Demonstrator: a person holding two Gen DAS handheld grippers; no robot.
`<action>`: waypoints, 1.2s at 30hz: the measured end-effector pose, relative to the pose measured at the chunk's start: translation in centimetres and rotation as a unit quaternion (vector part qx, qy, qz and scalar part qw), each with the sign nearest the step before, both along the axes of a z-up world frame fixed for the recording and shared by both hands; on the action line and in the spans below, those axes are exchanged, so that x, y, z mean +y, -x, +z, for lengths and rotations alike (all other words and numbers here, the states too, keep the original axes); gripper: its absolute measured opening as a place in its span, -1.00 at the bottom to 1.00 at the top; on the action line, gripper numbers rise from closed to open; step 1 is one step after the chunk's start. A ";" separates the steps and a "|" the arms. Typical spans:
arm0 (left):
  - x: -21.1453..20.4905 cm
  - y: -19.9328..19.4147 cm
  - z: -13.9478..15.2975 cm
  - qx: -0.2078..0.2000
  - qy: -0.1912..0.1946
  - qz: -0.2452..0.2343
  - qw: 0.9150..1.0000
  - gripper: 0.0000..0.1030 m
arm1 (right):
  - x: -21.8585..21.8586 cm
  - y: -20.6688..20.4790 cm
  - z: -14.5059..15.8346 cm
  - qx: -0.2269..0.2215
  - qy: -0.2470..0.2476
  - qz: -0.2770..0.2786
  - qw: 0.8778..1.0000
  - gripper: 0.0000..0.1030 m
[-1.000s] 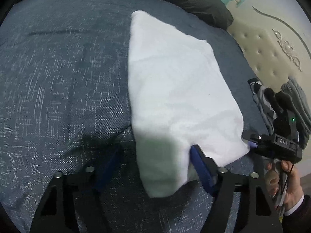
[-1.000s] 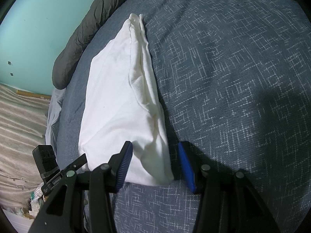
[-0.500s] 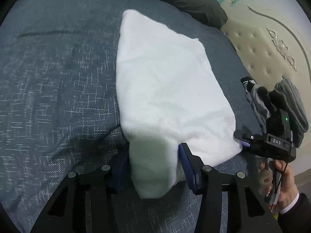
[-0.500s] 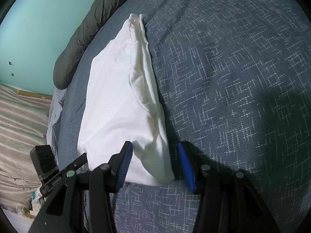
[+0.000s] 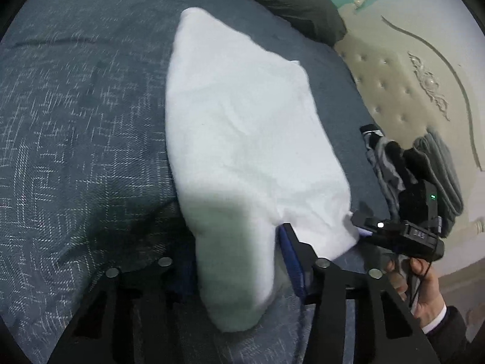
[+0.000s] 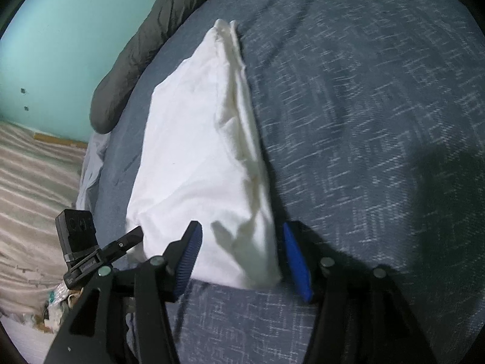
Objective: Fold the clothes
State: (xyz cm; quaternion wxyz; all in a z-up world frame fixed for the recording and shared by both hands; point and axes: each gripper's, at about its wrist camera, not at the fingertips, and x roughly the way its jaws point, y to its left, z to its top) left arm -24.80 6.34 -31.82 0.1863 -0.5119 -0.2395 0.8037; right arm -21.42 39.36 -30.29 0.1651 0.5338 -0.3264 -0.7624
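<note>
White folded garment [image 5: 242, 139] lies lengthwise on the blue bedspread [image 5: 75, 121]. Our left gripper [image 5: 236, 261] pinches its near corner; right gripper [image 6: 239, 251] straddles the other corner, jaws opening. Soft, light, floppy, so we grip both near corners through all layers.

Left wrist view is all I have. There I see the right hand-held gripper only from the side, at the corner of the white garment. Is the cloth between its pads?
Observer: Yes. The near corner of the white garment lies between the blue pads of the right hand-held gripper, whose jaws are opening.
Operator: Is that edge of the cloth flat?
Observer: No. A wrinkled ridge of bunched fabric runs along it to the far end.
Operator: What is beside the bed on the other side?
Observer: A striped surface, lower than the bed edge.
</note>
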 end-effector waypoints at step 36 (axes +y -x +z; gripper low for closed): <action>0.3 0.7 -1.1 -0.008 -0.036 -0.002 0.999 -0.18 | -1.6 2.3 -1.7 -0.006 0.053 0.012 0.999 -0.55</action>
